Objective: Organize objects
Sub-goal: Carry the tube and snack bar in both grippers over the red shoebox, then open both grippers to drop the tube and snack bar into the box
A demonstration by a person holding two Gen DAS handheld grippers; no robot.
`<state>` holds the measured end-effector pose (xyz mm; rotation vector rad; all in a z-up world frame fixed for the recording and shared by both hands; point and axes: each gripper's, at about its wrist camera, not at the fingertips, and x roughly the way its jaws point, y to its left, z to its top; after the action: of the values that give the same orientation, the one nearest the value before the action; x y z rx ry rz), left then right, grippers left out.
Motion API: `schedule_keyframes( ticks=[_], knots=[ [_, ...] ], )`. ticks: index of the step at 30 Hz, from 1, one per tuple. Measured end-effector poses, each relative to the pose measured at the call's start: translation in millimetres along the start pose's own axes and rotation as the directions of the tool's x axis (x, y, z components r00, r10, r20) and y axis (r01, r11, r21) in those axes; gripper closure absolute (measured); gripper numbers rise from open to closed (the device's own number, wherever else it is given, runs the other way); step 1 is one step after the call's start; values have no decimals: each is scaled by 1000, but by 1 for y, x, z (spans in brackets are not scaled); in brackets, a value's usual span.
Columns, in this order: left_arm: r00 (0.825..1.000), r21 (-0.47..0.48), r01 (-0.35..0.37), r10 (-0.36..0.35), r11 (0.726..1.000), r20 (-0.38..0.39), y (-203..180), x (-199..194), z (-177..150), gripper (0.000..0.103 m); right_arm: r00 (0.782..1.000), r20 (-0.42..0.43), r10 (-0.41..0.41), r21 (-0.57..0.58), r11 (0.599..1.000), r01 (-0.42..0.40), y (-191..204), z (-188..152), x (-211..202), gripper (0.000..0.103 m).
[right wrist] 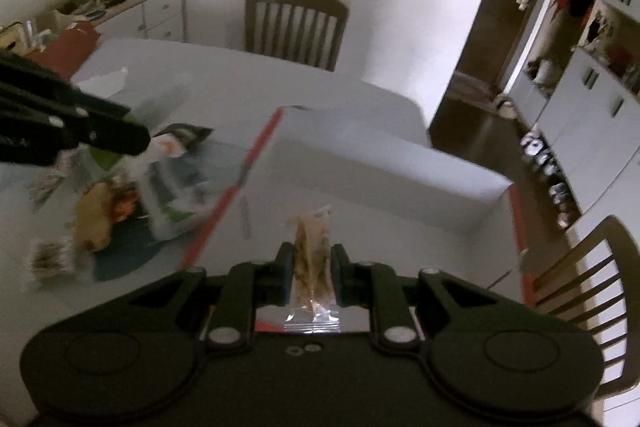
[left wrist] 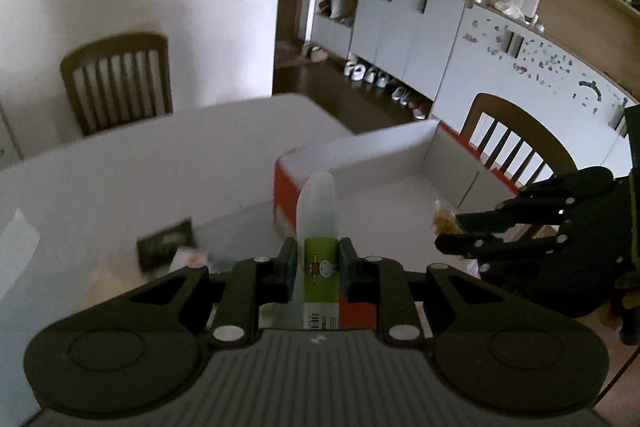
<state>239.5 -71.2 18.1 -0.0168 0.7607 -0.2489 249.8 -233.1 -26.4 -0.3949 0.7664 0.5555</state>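
My left gripper [left wrist: 318, 259] is shut on a glue stick [left wrist: 319, 251] with a green cartoon label and a white cap, held upright over the near-left corner of an open white box with red edges [left wrist: 392, 151]. The right gripper [left wrist: 444, 231] reaches in from the right over the box, a brownish packet at its tips. In the right wrist view my right gripper [right wrist: 312, 263] is shut on a clear snack packet [right wrist: 314, 255] with brown contents, above the white box [right wrist: 380, 163]. The left gripper's fingers [right wrist: 116, 135] show at the left.
A pile of loose packets and wrappers [right wrist: 132, 195] lies on the white table [left wrist: 160, 163] left of the box. Wooden chairs [right wrist: 296, 23] [left wrist: 516, 143] stand at the far side and right of the table. White cabinets [left wrist: 460, 55] line the wall.
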Motion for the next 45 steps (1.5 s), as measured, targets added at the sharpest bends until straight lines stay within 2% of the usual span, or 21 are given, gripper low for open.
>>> schedule_keyframes(
  ticks=[4, 8, 15, 22, 26, 30, 35, 42, 45],
  knots=[
    [1000, 27, 1, -1, 1000, -2, -14, 21, 23, 83, 999, -15, -30, 3, 1000, 30, -18, 0, 18, 85],
    [999, 76, 20, -17, 997, -48, -33, 56, 41, 83, 997, -80, -4, 37, 999, 7, -39, -6, 45, 85],
    [990, 117, 64, -48, 991, -136, -65, 112, 51, 83, 990, -140, 37, 87, 996, -25, -64, -21, 71, 85],
    [978, 139, 77, -47, 987, -204, -85, 162, 57, 83, 983, -185, -11, 101, 994, 30, -88, -28, 92, 85],
    [962, 134, 91, -52, 987, -268, -92, 191, 56, 83, 973, -232, 16, 114, 993, 11, -97, -30, 103, 85],
    [948, 167, 90, -33, 982, -316, -100, 214, 50, 83, 963, -268, 32, 113, 994, -1, -98, -36, 110, 86],
    [920, 163, 83, -12, 983, -391, -102, 241, 39, 83, 955, -294, 50, 123, 992, -14, -99, -38, 114, 85],
    [877, 183, 78, 20, 980, -479, -107, 262, 30, 83, 943, -330, 50, 120, 993, -10, -96, -40, 116, 85],
    [868, 190, 69, 35, 979, -496, -107, 267, 28, 83, 941, -336, 53, 131, 991, -9, -96, -42, 116, 84]
  ],
)
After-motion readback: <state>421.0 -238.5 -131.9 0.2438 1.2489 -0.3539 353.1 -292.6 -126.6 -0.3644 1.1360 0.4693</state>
